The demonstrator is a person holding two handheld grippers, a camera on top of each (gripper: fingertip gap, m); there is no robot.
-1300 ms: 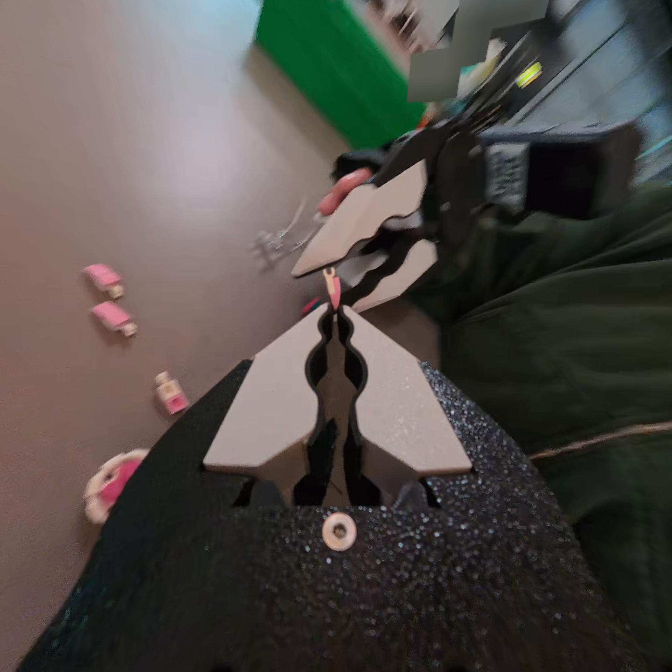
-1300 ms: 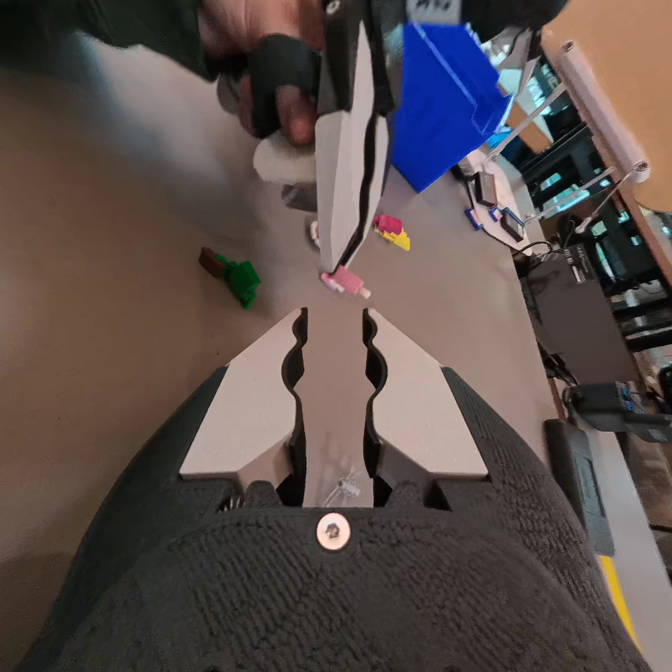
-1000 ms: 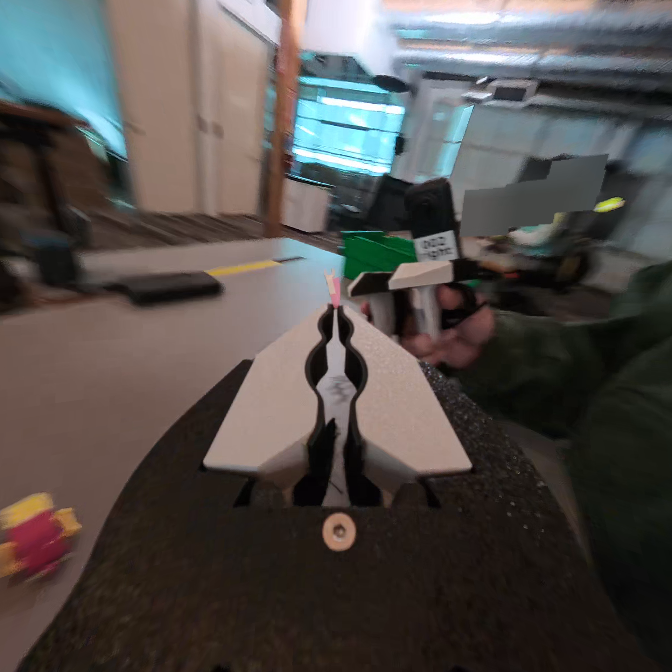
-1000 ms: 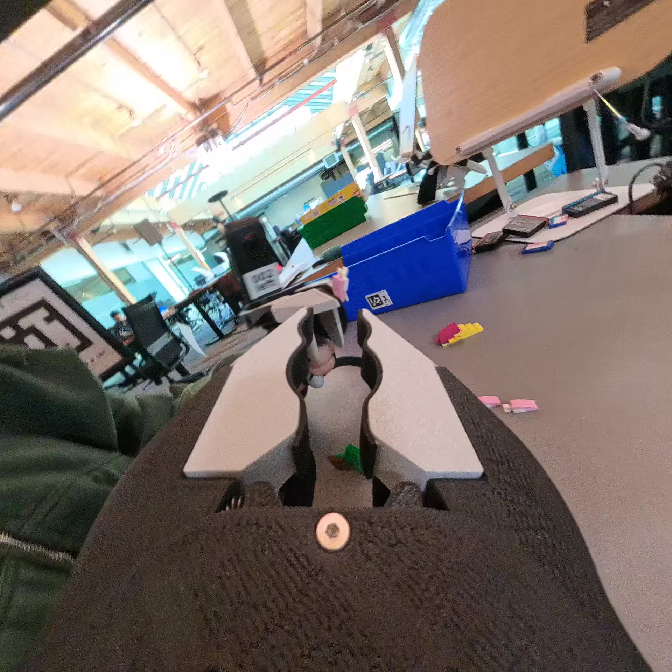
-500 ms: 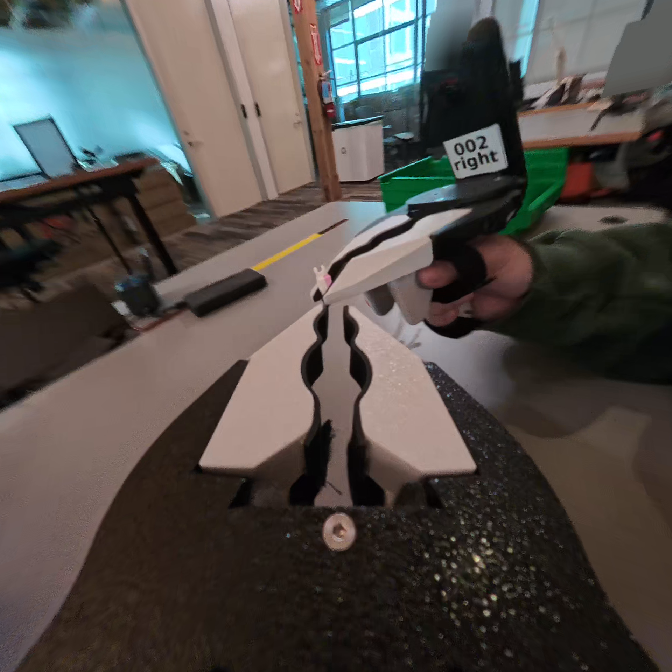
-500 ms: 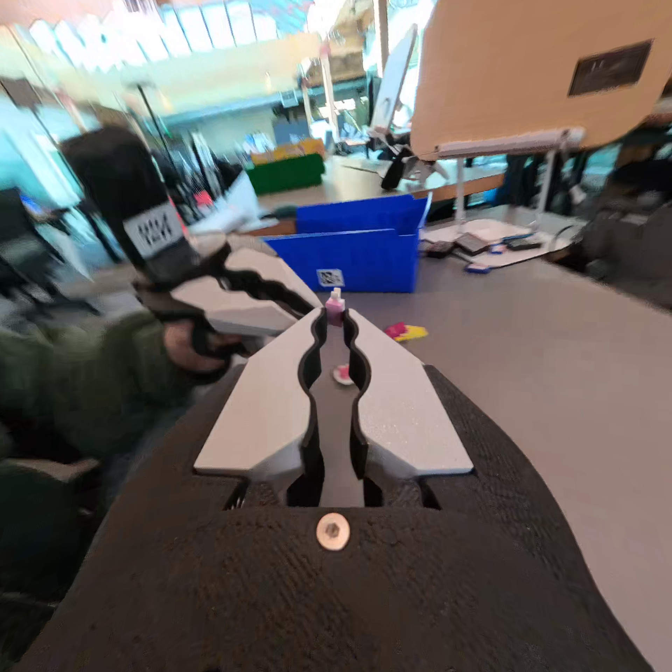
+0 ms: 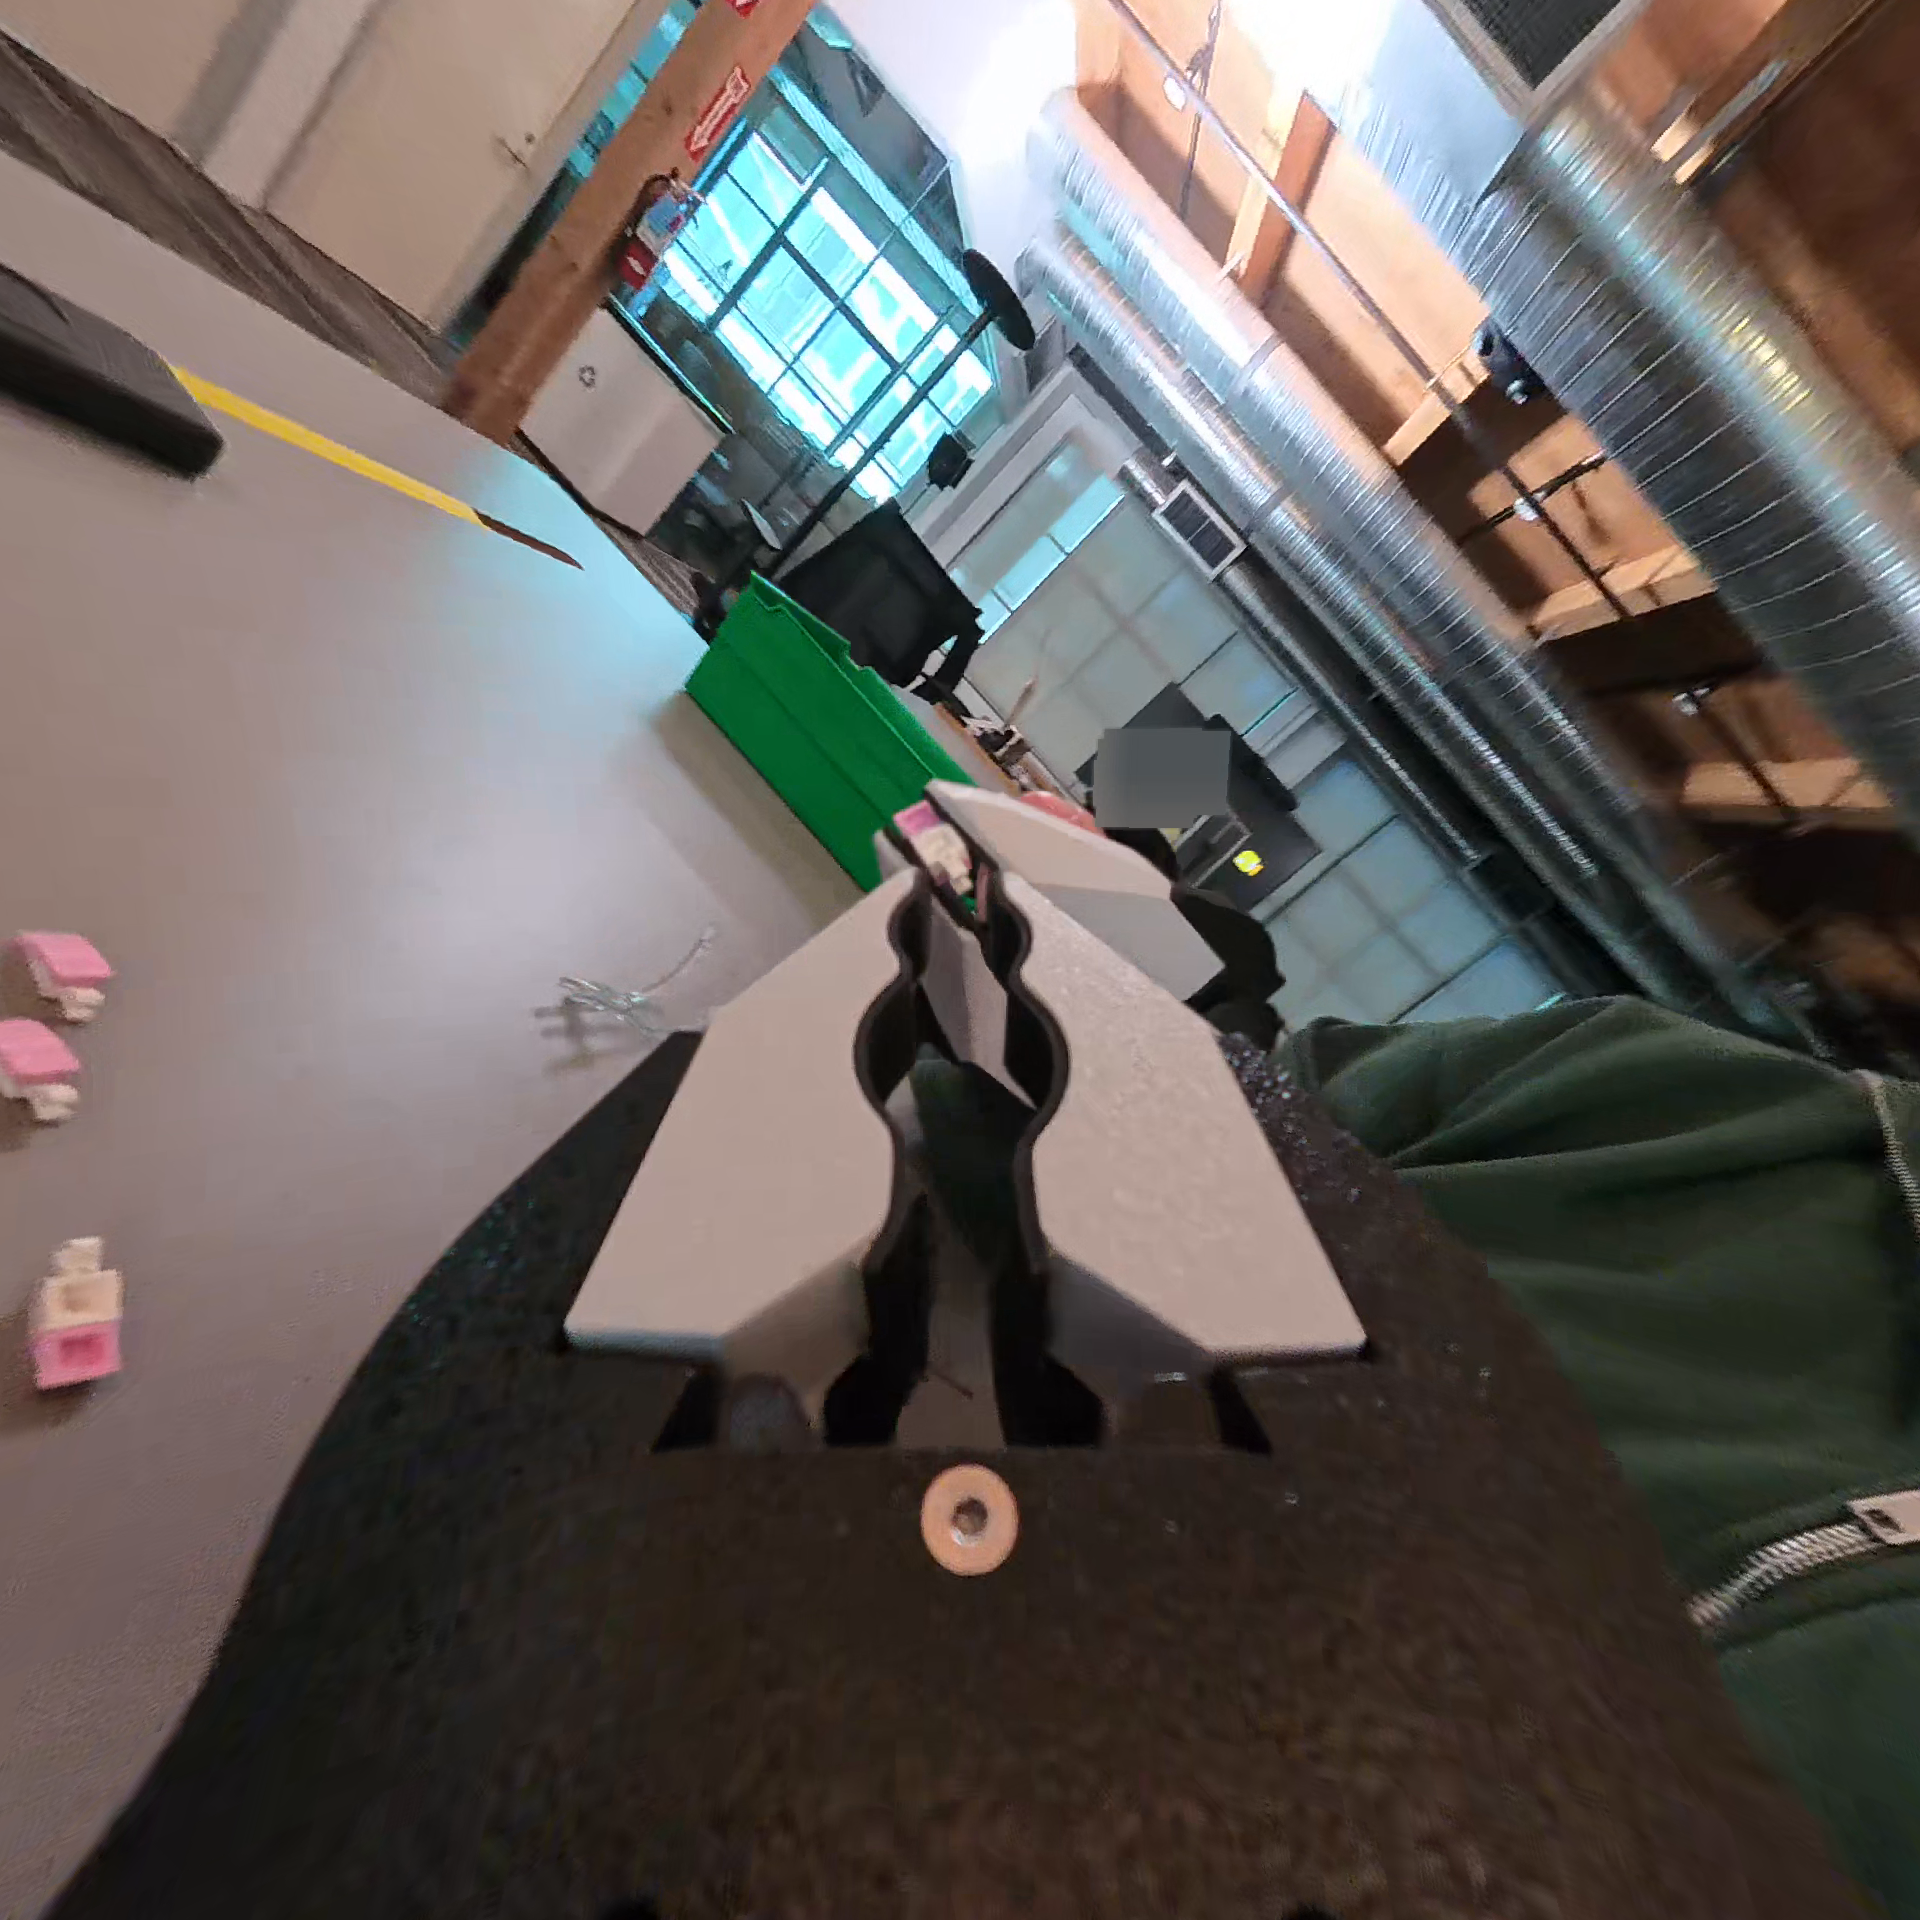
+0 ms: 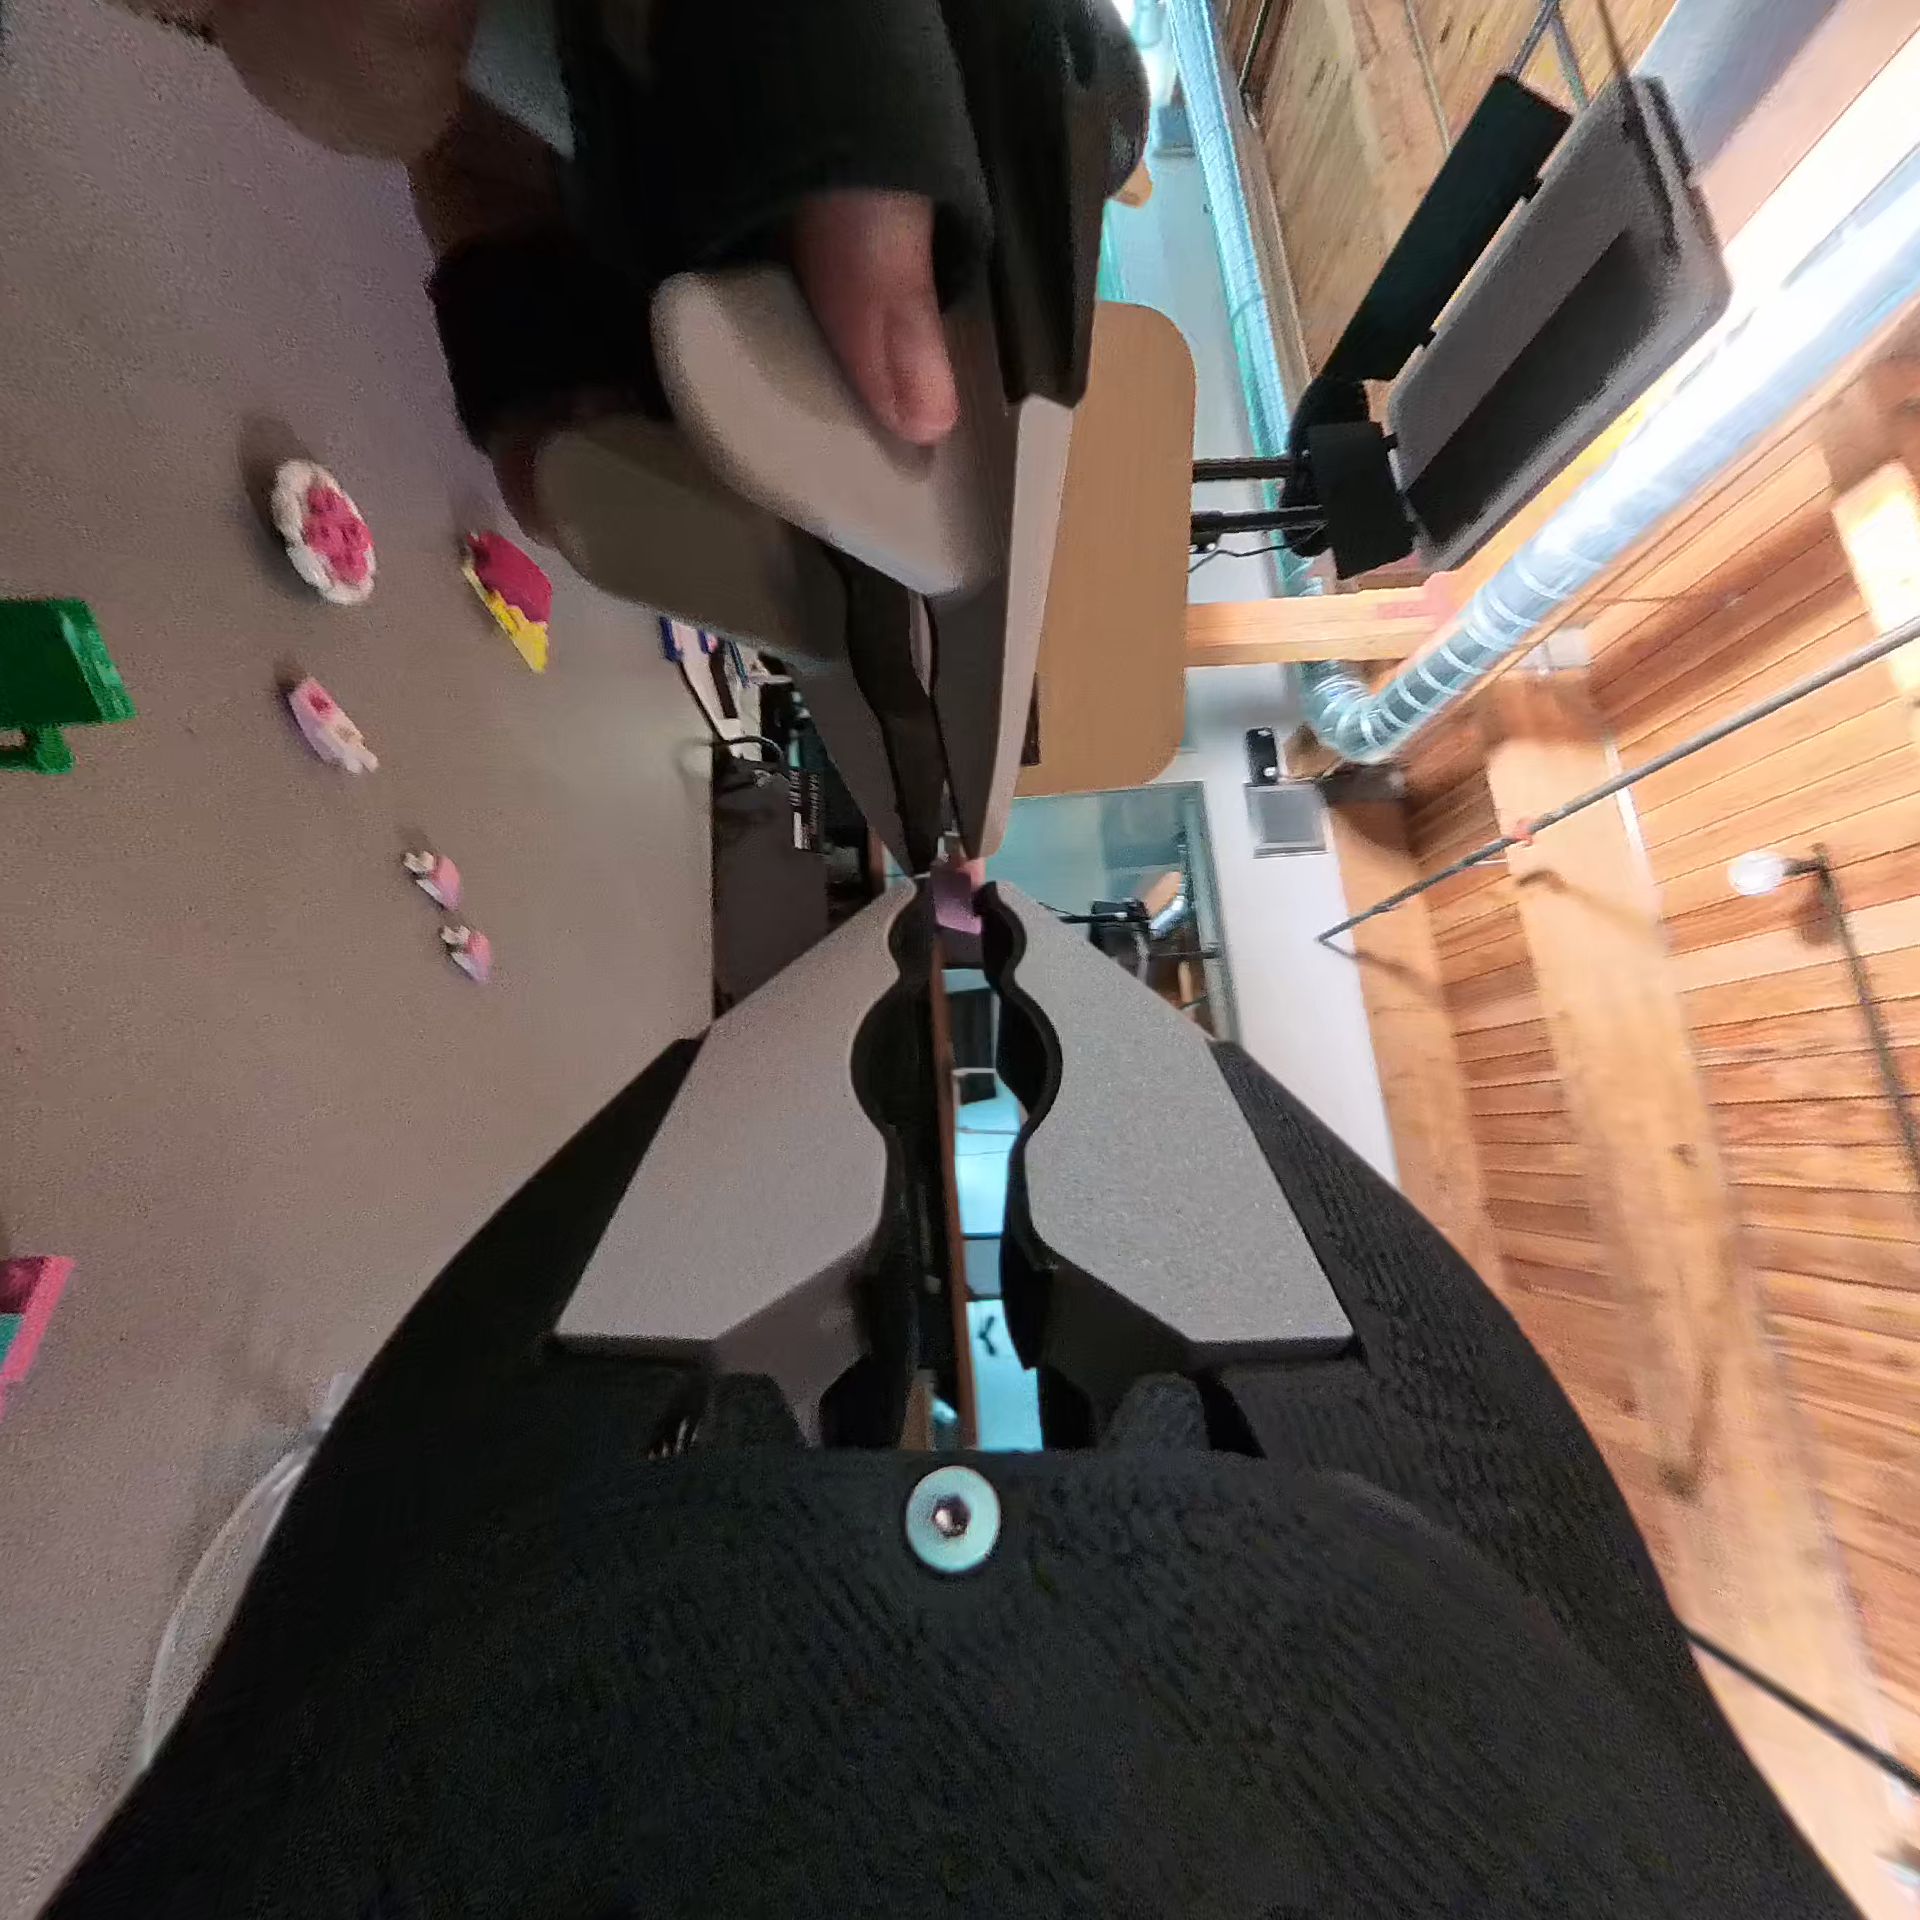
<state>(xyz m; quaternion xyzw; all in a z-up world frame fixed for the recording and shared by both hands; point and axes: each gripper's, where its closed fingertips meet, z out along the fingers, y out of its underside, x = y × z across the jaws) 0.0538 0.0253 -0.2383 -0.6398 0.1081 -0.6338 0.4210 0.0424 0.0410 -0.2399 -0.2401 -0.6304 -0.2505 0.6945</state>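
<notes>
A small pink-and-white plastic block [image 8: 956, 902] sits at frame centre, pinched in the tips of my right gripper [image 8: 951, 896], whose matte grey, wavy-edged fingers [image 8: 1132, 1132] close on it. My left gripper [image 7: 954, 883] meets it tip to tip; whether it grips the block I cannot tell. At left, on the smooth grey table [image 7: 312, 790], lie three more pink blocks [image 7: 60, 971]; a green bin [image 7: 821, 743] stands behind.

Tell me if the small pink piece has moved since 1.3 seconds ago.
Yes: the pink piece, earlier low over the table in the left gripper, now sits higher, pinched by the right gripper.
</notes>
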